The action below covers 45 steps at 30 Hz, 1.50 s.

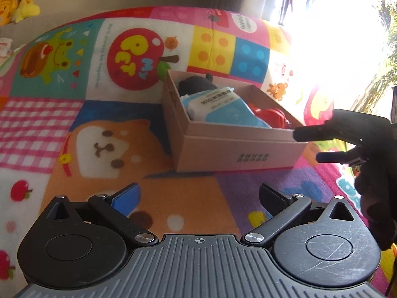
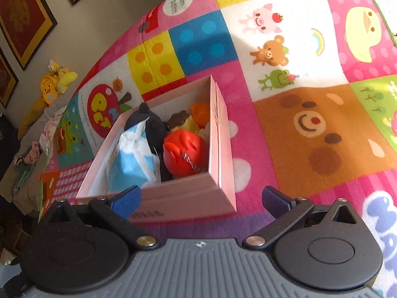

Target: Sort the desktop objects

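Patchwork cartoon blanket [image 2: 297, 129] under pink box [image 2: 220, 129], framed pictures [image 2: 22, 17] behind.

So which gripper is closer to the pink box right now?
Right. The right gripper hovers at the pink box's near corner; the left gripper sits further back over the mat.

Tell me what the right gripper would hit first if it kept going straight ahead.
Probably the near wall of the pink box, which sits just beyond the open right gripper. Depth is unclear; angled higher, it could pass over the rim to the red pouch.
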### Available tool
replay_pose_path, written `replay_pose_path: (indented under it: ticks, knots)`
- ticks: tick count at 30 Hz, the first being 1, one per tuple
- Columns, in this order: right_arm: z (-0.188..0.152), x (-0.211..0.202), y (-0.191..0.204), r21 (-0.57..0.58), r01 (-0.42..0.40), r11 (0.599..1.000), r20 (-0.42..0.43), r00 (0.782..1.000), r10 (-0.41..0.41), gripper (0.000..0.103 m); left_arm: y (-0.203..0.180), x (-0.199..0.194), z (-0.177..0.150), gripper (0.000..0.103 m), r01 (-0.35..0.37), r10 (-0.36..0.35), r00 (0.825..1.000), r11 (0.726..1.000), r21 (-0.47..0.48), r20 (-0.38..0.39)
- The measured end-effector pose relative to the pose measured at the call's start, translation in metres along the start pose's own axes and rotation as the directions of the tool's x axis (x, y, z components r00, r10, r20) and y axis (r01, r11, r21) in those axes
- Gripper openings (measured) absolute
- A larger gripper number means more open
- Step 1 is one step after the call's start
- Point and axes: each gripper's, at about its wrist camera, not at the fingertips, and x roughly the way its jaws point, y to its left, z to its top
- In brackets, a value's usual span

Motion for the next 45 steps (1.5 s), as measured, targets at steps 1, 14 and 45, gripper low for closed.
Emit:
replay_pose_path:
  ticks: [1, 14, 45]
  knots:
    - [-0.011, -0.011, 0.000, -0.010, 0.012, 1.000, 0.007, 1.000, -0.012, 0.103, -0.001, -0.005, -0.006, 0.103, -0.023, 0.023, 1.000, 1.000, 0.008, -0.011]
    - [-0.086, -0.020, 0.045, -0.360, 0.239, 0.902, 0.020, 0.968, -0.249, 0.103, -0.039, -0.001, -0.037, 0.103, -0.190, 0.194, 0.980, 0.977, 0.091, -0.037]
    - [-0.086, -0.014, 0.036, -0.326, 0.238, 0.915, 0.093, 0.971, -0.219, 0.103, -0.043, 0.006, -0.036, 0.103, -0.219, 0.223, 0.974, 0.971, 0.099, -0.032]
